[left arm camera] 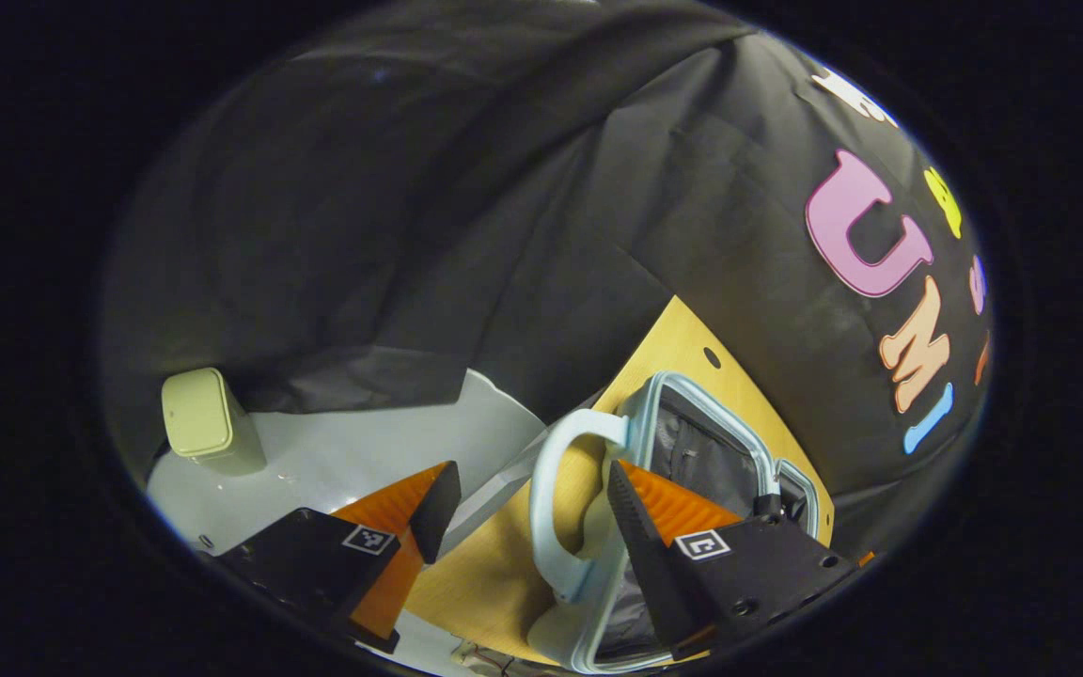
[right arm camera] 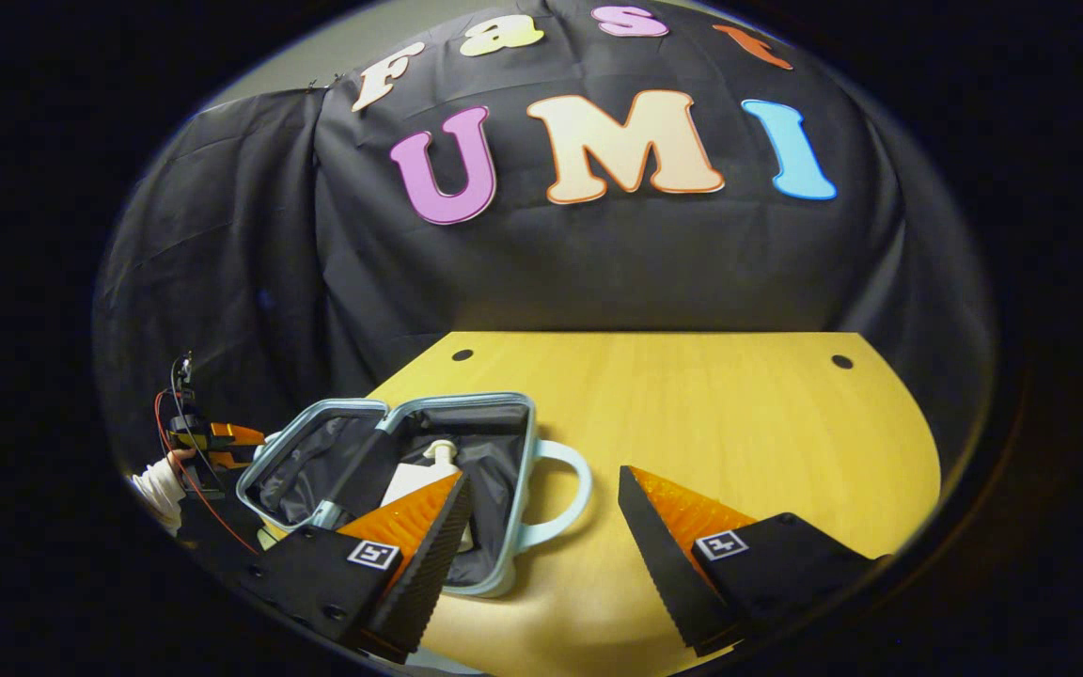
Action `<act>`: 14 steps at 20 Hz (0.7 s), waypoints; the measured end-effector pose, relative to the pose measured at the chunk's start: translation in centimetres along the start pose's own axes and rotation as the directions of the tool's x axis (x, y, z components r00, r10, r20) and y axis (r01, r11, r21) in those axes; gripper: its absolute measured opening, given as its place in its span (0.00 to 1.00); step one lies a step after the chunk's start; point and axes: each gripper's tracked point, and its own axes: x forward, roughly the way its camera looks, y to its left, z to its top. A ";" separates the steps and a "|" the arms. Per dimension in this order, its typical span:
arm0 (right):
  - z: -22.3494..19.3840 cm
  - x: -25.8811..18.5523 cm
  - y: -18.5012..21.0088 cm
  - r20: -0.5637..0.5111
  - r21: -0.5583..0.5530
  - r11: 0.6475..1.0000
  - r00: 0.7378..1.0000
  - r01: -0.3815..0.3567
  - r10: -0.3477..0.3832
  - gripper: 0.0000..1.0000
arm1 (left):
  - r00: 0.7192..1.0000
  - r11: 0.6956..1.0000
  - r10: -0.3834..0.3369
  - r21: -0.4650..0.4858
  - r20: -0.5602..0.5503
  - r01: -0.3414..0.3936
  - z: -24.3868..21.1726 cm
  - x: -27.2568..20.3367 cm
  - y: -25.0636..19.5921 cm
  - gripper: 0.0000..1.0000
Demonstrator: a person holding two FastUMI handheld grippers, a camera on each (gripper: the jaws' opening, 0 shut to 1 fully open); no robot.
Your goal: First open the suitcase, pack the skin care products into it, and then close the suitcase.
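Tongs first: the left gripper (left arm camera: 523, 508) is standing released in the left gripper view, its orange-and-black fingers (left arm camera: 410, 512) spread wide with nothing pressed between them. The pale blue handle (left arm camera: 551, 489) of the suitcase (left arm camera: 692, 414) is curving through the gap between those fingers, nearer the right-hand one, though whether either finger is touching it cannot be told. Beyond the handle the suitcase is lying open on the wooden table (left arm camera: 692, 338), showing its grey lining past the right-hand finger. Off to the left of the fingers a pale green box (left arm camera: 208, 418) is sitting on a white surface (left arm camera: 335, 461) beside the table, well apart from the gripper. In the right gripper view the right gripper (right arm camera: 541, 512) is likewise hanging released, fingers (right arm camera: 673, 522) wide apart and gripping nothing, hovering low over the bare table (right arm camera: 739, 423). The suitcase (right arm camera: 316, 423) is lying to the left of this gripper, both halves spread flat, its handle (right arm camera: 570, 498) reaching toward the gap between the fingers but falling short of the right-hand one. A white bottle (right arm camera: 429, 470) is lying inside the half nearest the handle, partly hidden behind the left-hand finger tip. Farther left, past the suitcase's far half, the other gripper (right arm camera: 222, 437) is showing small at the table's edge, with a white-sleeved hand (right arm camera: 161, 484) holding it and red wires trailing beneath.
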 end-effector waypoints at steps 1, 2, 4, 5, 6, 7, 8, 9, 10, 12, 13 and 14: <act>0.0 -0.4 -0.8 -0.004 -0.001 1.000 1.000 0.018 -0.018 0.98 | 1.000 1.000 -0.008 -0.023 -0.014 0.008 -0.4 0.5 0.1 0.90; -0.1 -0.7 -1.5 -0.007 -0.004 0.999 0.999 0.034 -0.035 0.98 | 0.999 0.999 -0.018 -0.045 -0.026 0.017 -0.6 1.2 0.0 0.84; -0.2 -1.1 -2.2 -0.013 0.000 0.999 0.999 0.049 -0.049 0.98 | 0.999 0.997 -0.035 -0.076 -0.033 0.032 -0.8 2.1 -0.2 0.68; -0.4 -1.2 -2.3 -0.017 0.006 0.999 0.999 0.051 -0.051 0.98 | 0.999 0.994 -0.039 -0.099 -0.032 0.036 -0.9 2.2 -0.3 0.53; -0.6 -1.2 -2.3 -0.021 0.012 0.999 0.999 0.049 -0.048 0.98 | 0.999 0.994 -0.034 -0.106 -0.043 0.029 -1.2 2.2 -0.4 0.37; -0.7 -1.2 -2.1 -0.022 0.014 0.999 0.999 0.043 -0.043 0.98 | 0.998 0.995 -0.035 -0.096 -0.044 0.031 -0.9 2.2 -0.2 0.22; -0.8 -1.3 -1.9 -0.022 0.012 0.999 0.999 0.035 -0.035 0.98 | 0.998 0.996 -0.038 -0.085 -0.045 0.034 -1.3 2.4 -0.5 0.07; -0.9 -1.3 -1.7 -0.022 0.004 1.000 0.999 0.031 -0.031 0.98 | 0.998 0.996 -0.046 -0.083 -0.042 0.042 -0.9 2.0 -0.8 0.05; -0.9 -1.3 -1.7 -0.023 -0.006 1.000 0.999 0.029 -0.029 0.98 | 0.998 0.996 -0.051 -0.082 -0.039 0.047 -0.6 1.8 -1.3 0.01; -0.8 -1.5 -1.7 -0.020 -0.018 1.000 1.000 0.023 -0.023 0.94 | 0.999 0.998 -0.040 -0.053 -0.036 0.038 -0.4 1.0 -2.1 0.00; -0.7 -1.6 -1.7 -0.017 -0.019 1.000 1.000 0.019 -0.020 0.98 | 0.999 0.999 -0.038 -0.034 -0.029 0.037 0.1 0.4 -2.7 0.00; -0.5 -1.7 -1.8 -0.013 -0.019 1.000 1.000 0.018 -0.019 0.98 | 0.999 0.999 -0.040 -0.020 -0.016 0.040 0.8 -0.2 -3.5 0.00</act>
